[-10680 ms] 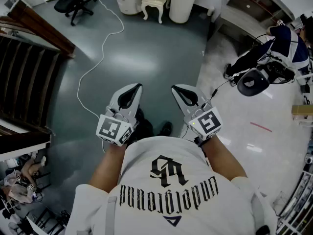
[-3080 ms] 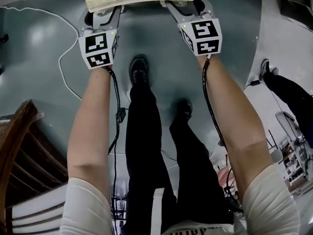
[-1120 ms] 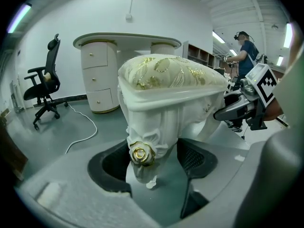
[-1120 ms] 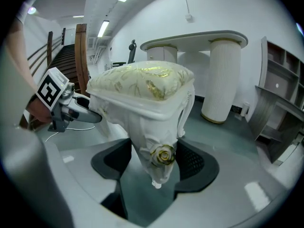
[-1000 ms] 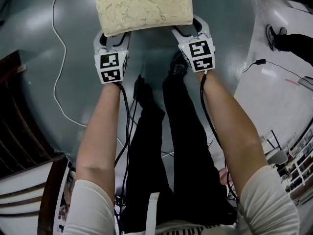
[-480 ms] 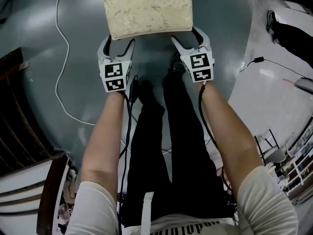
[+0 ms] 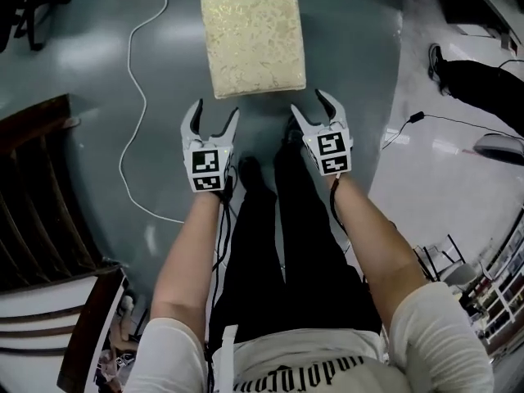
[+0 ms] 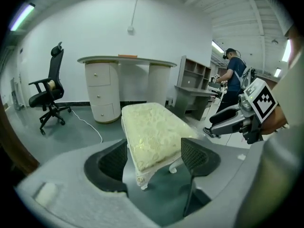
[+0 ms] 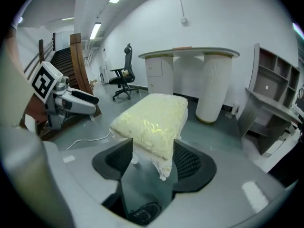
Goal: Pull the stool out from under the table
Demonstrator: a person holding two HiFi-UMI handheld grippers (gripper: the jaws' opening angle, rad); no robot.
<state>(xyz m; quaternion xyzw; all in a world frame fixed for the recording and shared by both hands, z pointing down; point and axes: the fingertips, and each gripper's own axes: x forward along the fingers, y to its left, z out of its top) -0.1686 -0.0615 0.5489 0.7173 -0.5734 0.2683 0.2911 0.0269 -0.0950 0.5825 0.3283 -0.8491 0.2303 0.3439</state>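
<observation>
Cream cushioned stool [image 7: 252, 35] is set on grey floor [image 7: 164, 97], clear of white curved desk [image 8: 126, 60], long axis pointing away, just ahead of left hand-held gripper [image 7: 211, 113] and right hand-held gripper [image 7: 313, 105], equally near. Jaws apart, empty: left just opened, right just narrowed.

Left tongs [image 7: 215, 115] and right tongs [image 7: 311, 106]: side by side ahead of torso, angled downward, marker cubes [image 7: 208, 170] facing up. Left forearm [image 7: 192, 252], right forearm [image 7: 368, 236]: bare, stretched forward, roughly parallel. Left jaws apart, just opened wider. Right jaws apart, just narrowed slightly. Neither pair grips anything.
</observation>
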